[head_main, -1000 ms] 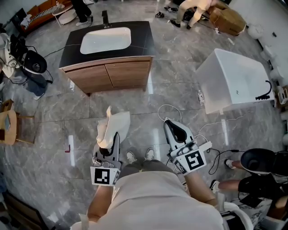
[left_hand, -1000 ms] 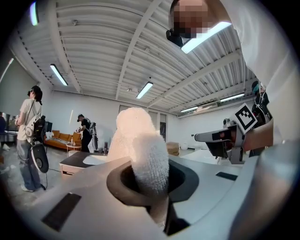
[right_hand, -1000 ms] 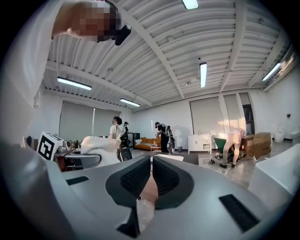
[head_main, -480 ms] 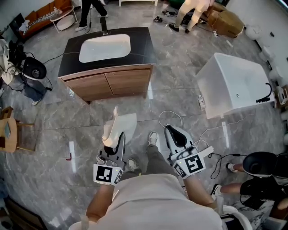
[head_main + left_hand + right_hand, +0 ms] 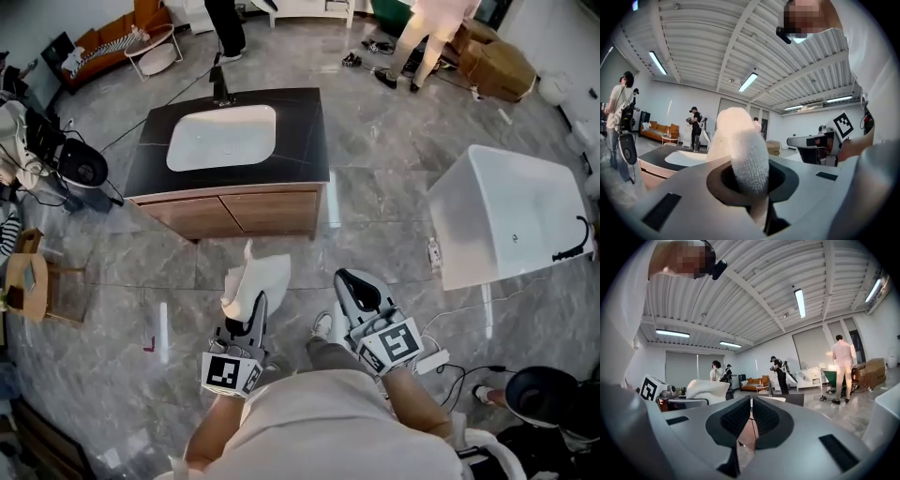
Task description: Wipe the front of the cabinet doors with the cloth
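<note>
The vanity cabinet has two wooden doors [image 5: 234, 214], a black top and a white sink [image 5: 221, 138], and it stands ahead of me on the grey floor. A white cloth [image 5: 255, 281] sticks up from my left gripper [image 5: 255, 307], which is shut on it and held well short of the doors. In the left gripper view the fluffy cloth [image 5: 740, 145] fills the gap between the jaws. My right gripper [image 5: 353, 286] is at the same height beside it. Its ribbed pads [image 5: 737, 417] are nearly together with nothing between them.
A white bathtub [image 5: 511, 220] stands on the floor at the right. Cables and a power strip [image 5: 433, 360] lie by my right foot. A chair with gear [image 5: 70, 164] is left of the cabinet. People stand beyond it at the back.
I have walked toward the cabinet, which now lies closer and lower in the head view. Both grippers keep the same pose, and the cloth stays in the left one.
</note>
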`<state>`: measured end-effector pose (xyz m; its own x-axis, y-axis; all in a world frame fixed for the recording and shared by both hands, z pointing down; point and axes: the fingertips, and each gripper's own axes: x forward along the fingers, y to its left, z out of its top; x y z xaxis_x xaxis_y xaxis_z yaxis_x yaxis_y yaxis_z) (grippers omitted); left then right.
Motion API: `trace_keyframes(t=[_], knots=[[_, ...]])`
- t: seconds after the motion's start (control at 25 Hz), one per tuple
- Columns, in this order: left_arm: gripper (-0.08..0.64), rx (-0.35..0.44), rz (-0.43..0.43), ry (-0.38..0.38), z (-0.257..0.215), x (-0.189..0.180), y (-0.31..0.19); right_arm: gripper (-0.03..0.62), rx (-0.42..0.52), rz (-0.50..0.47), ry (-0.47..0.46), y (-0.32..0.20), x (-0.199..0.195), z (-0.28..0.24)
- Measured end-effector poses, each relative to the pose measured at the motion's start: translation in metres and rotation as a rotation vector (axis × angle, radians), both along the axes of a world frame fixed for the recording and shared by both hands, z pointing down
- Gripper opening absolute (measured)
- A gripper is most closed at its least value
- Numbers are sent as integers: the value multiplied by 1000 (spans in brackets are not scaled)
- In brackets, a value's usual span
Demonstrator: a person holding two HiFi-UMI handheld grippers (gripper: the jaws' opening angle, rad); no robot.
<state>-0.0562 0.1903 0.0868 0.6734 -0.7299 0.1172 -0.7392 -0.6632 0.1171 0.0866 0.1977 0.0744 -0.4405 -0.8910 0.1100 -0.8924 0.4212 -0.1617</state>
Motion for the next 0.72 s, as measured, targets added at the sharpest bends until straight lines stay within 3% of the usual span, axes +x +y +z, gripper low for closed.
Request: trace_keyframes(t=[0.2,0.48,0.72], knots=[[60,8,-13,-10,-2,43,-32,41,28,-83,-16,-55,24,-7],[60,4,-75,-12,6,35,-70,41,-9,-150,-23,-88,12,9],[60,-7,-22,-22,25,35,-110,41,-15,-102,19,-110,14,7]])
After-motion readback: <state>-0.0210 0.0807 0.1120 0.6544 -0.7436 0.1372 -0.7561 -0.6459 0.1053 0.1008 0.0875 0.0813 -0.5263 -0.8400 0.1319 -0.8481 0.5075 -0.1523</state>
